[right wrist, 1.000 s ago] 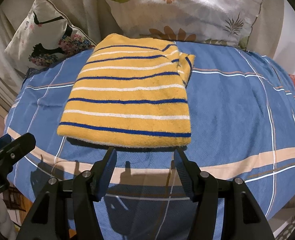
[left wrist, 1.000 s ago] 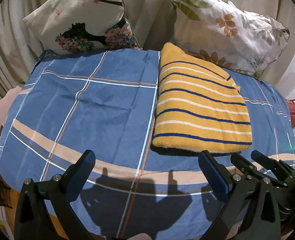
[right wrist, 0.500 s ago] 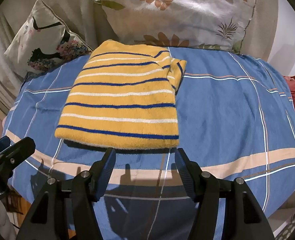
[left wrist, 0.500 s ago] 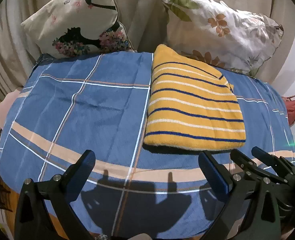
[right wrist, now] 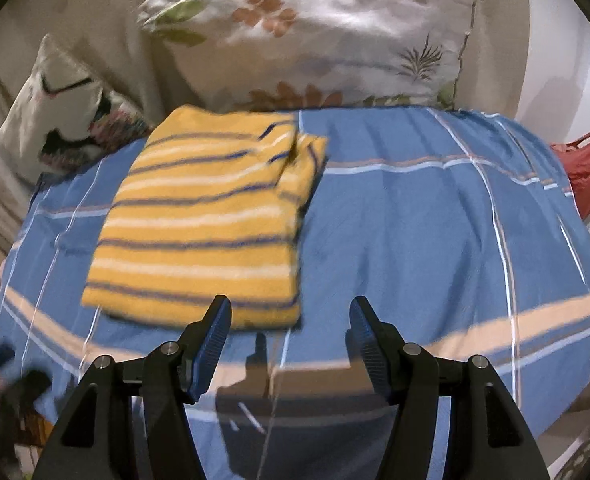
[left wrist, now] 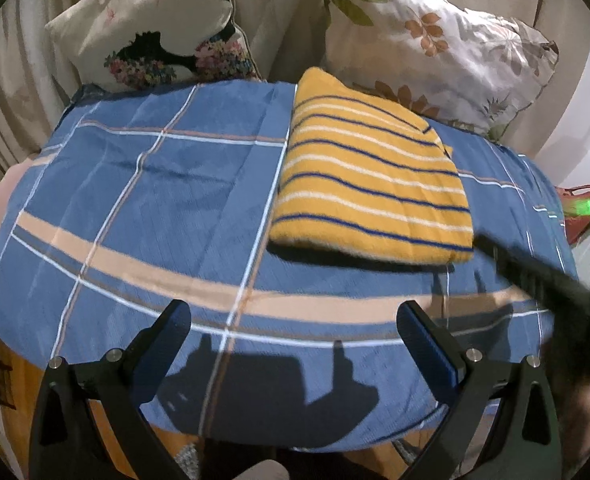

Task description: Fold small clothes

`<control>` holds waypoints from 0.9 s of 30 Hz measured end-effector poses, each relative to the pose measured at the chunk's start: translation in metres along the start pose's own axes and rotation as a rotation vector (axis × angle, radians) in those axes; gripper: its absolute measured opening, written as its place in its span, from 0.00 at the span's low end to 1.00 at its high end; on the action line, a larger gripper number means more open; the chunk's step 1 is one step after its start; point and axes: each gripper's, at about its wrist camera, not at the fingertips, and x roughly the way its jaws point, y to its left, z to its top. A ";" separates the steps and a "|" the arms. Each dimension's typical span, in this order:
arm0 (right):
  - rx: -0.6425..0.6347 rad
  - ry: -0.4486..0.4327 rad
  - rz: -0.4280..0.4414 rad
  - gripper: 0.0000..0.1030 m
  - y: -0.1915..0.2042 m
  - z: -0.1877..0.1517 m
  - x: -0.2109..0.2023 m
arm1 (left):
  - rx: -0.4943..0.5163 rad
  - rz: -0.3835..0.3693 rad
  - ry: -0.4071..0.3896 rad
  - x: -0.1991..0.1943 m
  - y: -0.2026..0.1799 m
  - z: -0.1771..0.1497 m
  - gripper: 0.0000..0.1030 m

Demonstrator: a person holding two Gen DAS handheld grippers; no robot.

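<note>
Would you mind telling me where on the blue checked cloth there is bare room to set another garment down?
The blue checked cloth lies bare left of the folded yellow striped top, up to the bird cushion. A second bare stretch lies right of the top, toward the red bag. It is crowded at the back, where the top reaches the floral pillow.

The left gripper point(left wrist: 293, 322) hangs with its fingers spread wide and empty above the near edge of a blue plaid cloth point(left wrist: 143, 200). Ahead and to its right, a folded yellow striped garment point(left wrist: 371, 184) lies flat on the cloth. Beyond stand two floral pillows point(left wrist: 435, 48). The right gripper point(left wrist: 543, 284) shows blurred at far right.
</note>
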 end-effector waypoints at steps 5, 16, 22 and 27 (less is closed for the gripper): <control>0.061 -0.039 0.091 0.63 -0.016 0.049 0.024 | 0.019 0.018 -0.002 -0.009 -0.006 -0.012 1.00; 0.149 0.132 0.194 0.55 -0.018 0.131 0.123 | 0.023 -0.031 0.025 -0.011 -0.002 -0.016 1.00; 0.190 0.106 0.248 0.06 -0.027 0.146 0.132 | -0.004 -0.022 0.027 0.007 0.014 0.008 1.00; 0.105 0.101 0.097 0.06 -0.019 0.155 0.147 | -0.071 -0.106 0.064 0.031 0.031 0.042 1.00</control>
